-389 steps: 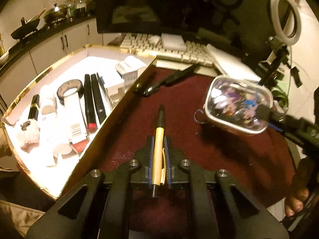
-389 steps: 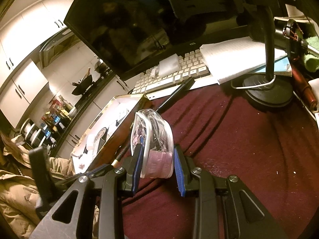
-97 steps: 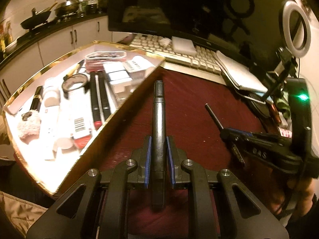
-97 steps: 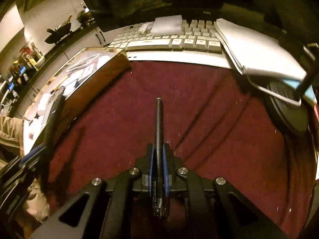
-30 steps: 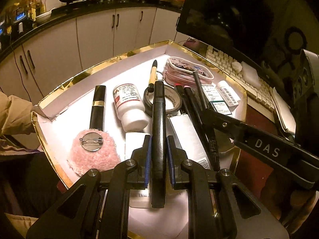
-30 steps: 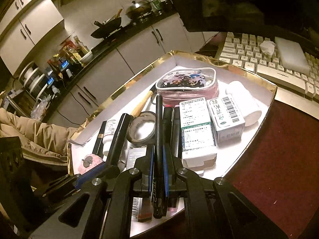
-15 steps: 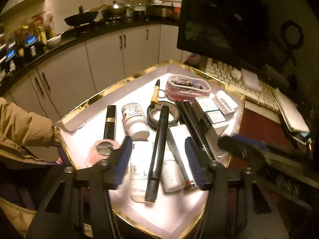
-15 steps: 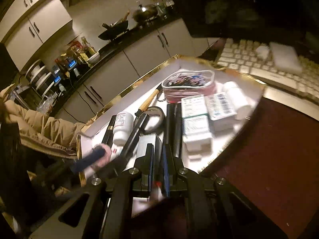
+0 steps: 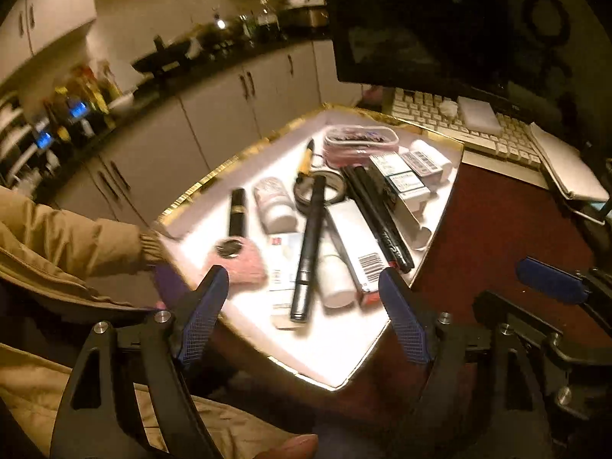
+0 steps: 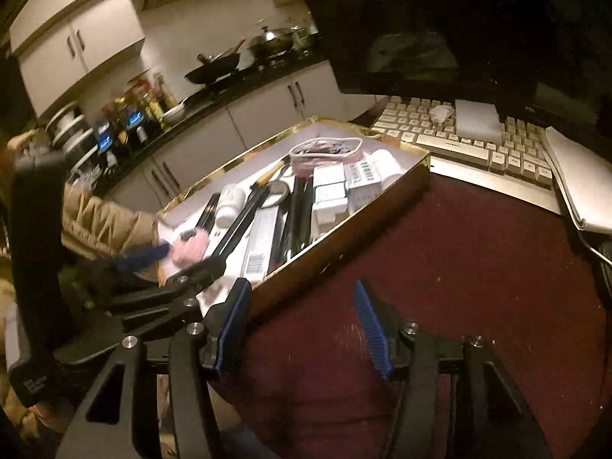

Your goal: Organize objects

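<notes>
A gold-rimmed white box holds several items. A long black pen lies across the middle, over a tape roll. Beside it lie black markers, a pink pouch, a yellow pen, a white bottle, a lipstick, a pink puff and small cartons. My left gripper is open and empty, pulled back above the box's near corner. My right gripper is open and empty over the maroon cloth, beside the box.
A keyboard and a dark monitor stand behind the box. A notebook lies at the right. Kitchen cabinets fill the background. A tan jacket sleeve is at the left.
Both grippers opened and drew back from the box. The left let go of the long black pen and the right let go of its black marker; both now lie in the box.
</notes>
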Action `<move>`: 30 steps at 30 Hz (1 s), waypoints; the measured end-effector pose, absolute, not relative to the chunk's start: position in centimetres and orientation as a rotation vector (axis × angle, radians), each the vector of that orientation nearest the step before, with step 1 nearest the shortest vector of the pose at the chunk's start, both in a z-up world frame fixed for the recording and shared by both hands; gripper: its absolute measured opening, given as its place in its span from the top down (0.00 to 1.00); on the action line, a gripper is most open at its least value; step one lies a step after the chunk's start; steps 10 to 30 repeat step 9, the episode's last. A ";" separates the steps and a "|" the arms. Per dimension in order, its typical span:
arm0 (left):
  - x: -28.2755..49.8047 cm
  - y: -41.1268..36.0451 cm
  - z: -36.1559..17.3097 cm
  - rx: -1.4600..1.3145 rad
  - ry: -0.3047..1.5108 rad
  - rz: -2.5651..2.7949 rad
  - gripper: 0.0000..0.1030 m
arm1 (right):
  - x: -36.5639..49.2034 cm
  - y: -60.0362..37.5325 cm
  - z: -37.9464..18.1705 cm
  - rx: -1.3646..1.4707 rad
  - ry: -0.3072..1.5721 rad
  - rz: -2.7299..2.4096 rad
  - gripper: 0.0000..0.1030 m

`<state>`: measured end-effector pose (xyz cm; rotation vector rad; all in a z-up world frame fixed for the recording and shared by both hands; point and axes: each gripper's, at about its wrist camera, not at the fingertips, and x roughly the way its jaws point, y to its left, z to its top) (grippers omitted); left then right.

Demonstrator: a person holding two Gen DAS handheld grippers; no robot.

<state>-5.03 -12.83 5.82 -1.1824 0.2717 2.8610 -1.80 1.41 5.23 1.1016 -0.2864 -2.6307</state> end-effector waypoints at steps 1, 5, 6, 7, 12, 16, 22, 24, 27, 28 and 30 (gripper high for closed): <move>-4.9 -12.9 5.9 -1.183 0.268 2.864 0.21 | -1.6 1.3 5.4 1.100 -0.275 -2.629 0.45; -5.0 -13.6 6.1 -1.221 0.214 2.854 0.21 | -0.9 1.1 5.8 1.087 -0.241 -2.638 0.45; -4.9 -13.7 6.2 -1.223 0.203 2.854 0.21 | -0.7 1.1 5.8 1.094 -0.241 -2.633 0.45; -4.7 -13.9 6.3 -1.218 0.188 2.859 0.21 | -0.7 1.2 5.8 1.103 -0.243 -2.624 0.45; -4.4 -14.0 6.6 -1.205 0.181 2.867 0.21 | -0.6 1.1 5.7 1.121 -0.252 -2.604 0.45; -4.4 -14.0 6.6 -1.205 0.181 2.867 0.21 | -0.6 1.1 5.7 1.121 -0.252 -2.604 0.45; -4.4 -14.0 6.6 -1.205 0.181 2.867 0.21 | -0.6 1.1 5.7 1.121 -0.252 -2.604 0.45; -4.4 -14.0 6.6 -1.205 0.181 2.867 0.21 | -0.6 1.1 5.7 1.121 -0.252 -2.604 0.45; -4.4 -14.0 6.6 -1.205 0.181 2.867 0.21 | -0.6 1.1 5.7 1.121 -0.252 -2.604 0.45; -4.4 -14.0 6.6 -1.205 0.181 2.867 0.21 | -0.6 1.1 5.7 1.121 -0.252 -2.604 0.45; -4.4 -14.0 6.6 -1.205 0.181 2.867 0.21 | -0.6 1.1 5.7 1.121 -0.252 -2.604 0.45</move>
